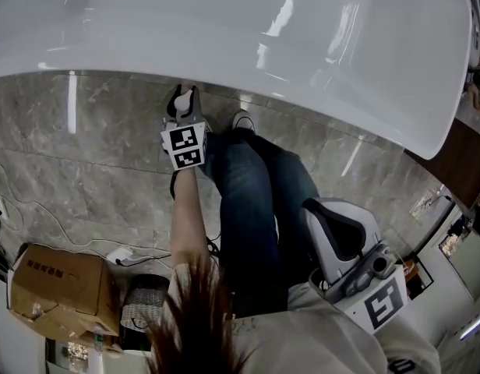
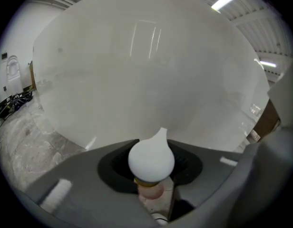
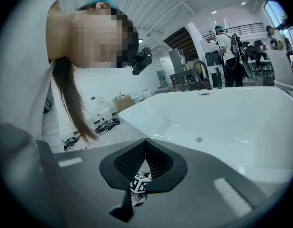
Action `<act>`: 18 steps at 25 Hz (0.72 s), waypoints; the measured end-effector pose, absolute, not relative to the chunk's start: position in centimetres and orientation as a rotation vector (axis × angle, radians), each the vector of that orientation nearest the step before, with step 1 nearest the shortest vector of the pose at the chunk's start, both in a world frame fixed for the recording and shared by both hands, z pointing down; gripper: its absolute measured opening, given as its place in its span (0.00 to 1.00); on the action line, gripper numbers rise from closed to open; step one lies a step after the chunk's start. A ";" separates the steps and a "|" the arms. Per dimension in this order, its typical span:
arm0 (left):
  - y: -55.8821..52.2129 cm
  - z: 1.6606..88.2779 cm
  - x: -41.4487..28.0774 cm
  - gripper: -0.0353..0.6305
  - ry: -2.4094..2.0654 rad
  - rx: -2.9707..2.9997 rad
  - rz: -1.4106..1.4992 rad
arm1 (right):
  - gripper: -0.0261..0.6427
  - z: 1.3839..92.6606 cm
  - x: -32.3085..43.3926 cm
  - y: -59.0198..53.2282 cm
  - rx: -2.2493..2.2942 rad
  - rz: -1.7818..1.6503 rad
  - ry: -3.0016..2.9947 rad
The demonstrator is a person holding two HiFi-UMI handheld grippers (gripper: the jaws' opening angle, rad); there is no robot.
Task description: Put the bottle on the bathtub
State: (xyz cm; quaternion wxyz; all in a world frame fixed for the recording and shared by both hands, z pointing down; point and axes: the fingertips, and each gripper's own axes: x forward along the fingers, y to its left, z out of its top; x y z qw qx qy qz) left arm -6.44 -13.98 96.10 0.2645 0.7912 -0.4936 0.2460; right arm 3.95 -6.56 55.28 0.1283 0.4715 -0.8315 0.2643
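A small bottle [image 2: 151, 158] with a white drop-shaped cap, a yellow ring and a pinkish body stands upright between the jaws in the left gripper view. My left gripper [image 2: 158, 140] is shut on it. In the head view the left gripper [image 1: 185, 92] hangs low, close to the marble floor and next to the white bathtub's [image 1: 224, 29] outer wall. That wall fills the left gripper view ahead of the bottle. My right gripper [image 1: 322, 213] is held near the person's knees, shut and empty, its tips meeting [image 3: 145, 140] with the tub basin [image 3: 222, 122] beyond.
The person's legs in jeans [image 1: 248, 193] and a white shoe [image 1: 241, 120] are just right of the left gripper. A cardboard box [image 1: 61, 287], cables [image 1: 37, 209] and a white plug block [image 1: 119, 254] lie on the floor at left. A dark faucet [image 3: 203, 72] and a person [image 3: 229, 56] are behind the tub.
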 end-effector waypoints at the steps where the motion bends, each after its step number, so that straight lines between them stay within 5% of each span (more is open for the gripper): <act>1: -14.0 96.8 -6.4 0.32 -1.329 2.129 0.677 | 0.03 55.5 4.0 -6.6 1.377 0.768 -2.413; 18: -13.2 102.7 -5.6 0.32 -1.285 2.020 0.764 | 0.03 56.8 4.6 -7.5 1.409 0.795 -2.357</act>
